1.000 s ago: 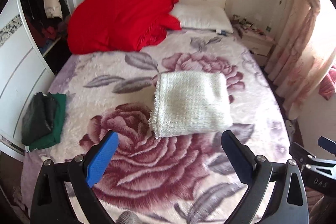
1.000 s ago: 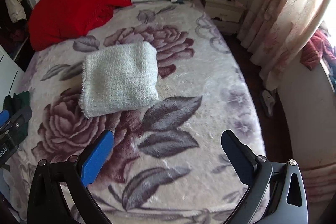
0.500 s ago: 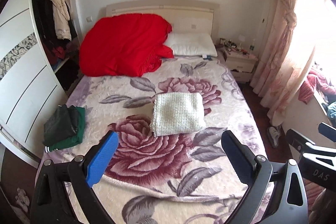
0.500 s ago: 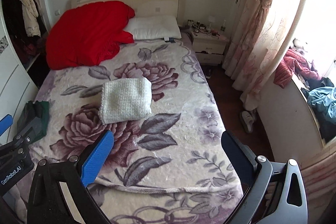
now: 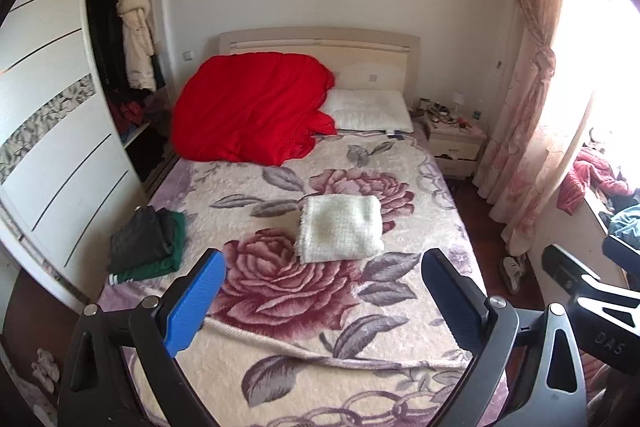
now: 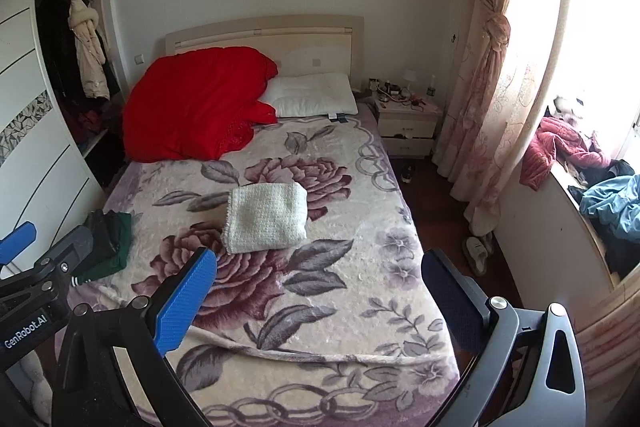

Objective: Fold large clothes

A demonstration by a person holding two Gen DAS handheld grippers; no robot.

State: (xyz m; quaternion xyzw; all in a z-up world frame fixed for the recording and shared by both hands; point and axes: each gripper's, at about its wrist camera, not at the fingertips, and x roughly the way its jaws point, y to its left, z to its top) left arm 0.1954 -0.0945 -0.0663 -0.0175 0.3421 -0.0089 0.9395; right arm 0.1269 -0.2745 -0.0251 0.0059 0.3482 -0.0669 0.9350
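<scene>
A folded white knitted garment (image 5: 340, 229) lies in the middle of the bed (image 5: 280, 359), on the floral blanket; it also shows in the right wrist view (image 6: 266, 217). My left gripper (image 5: 322, 301) is open and empty, well back from the garment near the foot of the bed. My right gripper (image 6: 318, 297) is open and empty, also back at the foot of the bed. A folded dark and green pile of clothes (image 5: 146, 247) lies at the bed's left edge, also in the right wrist view (image 6: 110, 243).
A red quilt (image 5: 252, 117) and a white pillow (image 5: 370, 109) lie at the headboard. A wardrobe (image 5: 60, 131) stands left of the bed, a nightstand (image 5: 456, 143) and curtains (image 5: 528, 99) to the right. Clothes lie on the window sill (image 6: 592, 179). Slippers (image 6: 478, 253) lie on the floor.
Both grippers have pulled far back and up from the bed, so the whole bed and room now show. The white garment lies as before. Both grippers stay open.
</scene>
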